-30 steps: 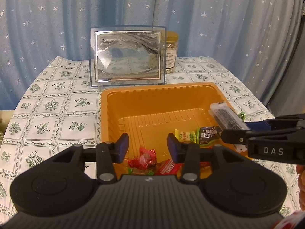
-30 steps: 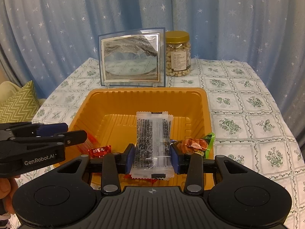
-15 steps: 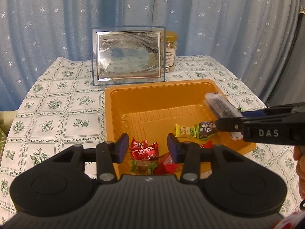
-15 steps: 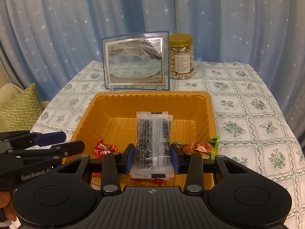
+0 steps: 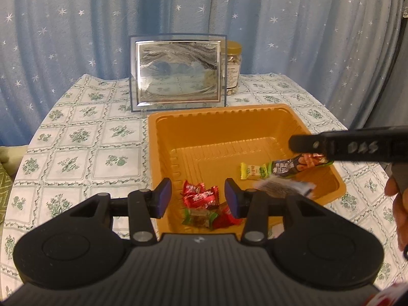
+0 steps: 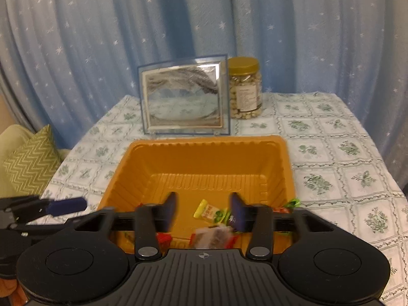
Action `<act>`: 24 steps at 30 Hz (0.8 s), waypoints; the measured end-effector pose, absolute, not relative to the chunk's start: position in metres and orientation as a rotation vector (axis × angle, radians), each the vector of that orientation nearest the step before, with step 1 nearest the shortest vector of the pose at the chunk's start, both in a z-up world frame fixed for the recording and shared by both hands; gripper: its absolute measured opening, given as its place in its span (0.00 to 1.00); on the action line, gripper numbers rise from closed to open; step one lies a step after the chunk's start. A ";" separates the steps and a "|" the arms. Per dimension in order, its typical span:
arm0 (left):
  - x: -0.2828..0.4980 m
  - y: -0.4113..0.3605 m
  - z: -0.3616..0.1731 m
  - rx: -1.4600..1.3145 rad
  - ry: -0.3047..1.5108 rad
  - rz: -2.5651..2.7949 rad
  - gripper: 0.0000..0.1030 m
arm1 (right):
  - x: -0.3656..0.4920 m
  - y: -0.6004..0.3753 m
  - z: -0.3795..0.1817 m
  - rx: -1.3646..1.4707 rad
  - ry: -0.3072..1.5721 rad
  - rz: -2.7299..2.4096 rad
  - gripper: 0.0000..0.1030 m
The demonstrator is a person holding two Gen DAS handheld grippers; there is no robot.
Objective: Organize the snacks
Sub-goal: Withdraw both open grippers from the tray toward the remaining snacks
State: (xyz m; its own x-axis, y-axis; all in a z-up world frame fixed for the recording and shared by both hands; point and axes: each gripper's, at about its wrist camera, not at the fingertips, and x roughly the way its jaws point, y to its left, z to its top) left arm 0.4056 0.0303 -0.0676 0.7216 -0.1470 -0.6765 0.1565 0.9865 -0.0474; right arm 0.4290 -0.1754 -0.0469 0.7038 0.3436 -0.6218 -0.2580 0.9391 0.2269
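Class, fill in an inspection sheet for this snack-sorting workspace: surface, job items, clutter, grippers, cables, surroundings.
Surface: table under a floral-tile cloth.
Job's things: orange tray holding red candies, a yellow-green candy, a dark snack bar; a blurred clear packet seems just dropped in.
Clutter: framed picture, peanut jar behind the tray.
Grippers: left gripper open, empty; right gripper open, empty.
Cables: nothing seen.
Surroundings: starry blue curtain, green zigzag cushion.
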 end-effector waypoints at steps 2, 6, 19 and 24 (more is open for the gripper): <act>0.401 0.033 -0.068 0.009 0.745 -0.164 0.41 | 0.426 -0.180 -0.045 0.136 0.712 0.329 0.67; 0.388 0.035 -0.066 -0.006 0.744 -0.158 0.42 | 0.415 -0.186 -0.041 0.138 0.714 0.323 0.67; 0.318 0.026 -0.045 -0.048 0.750 -0.128 0.64 | 0.329 -0.199 -0.034 0.142 0.741 0.287 0.67; 0.286 0.023 -0.034 -0.063 0.740 -0.121 0.77 | 0.291 -0.204 -0.032 0.145 0.748 0.275 0.67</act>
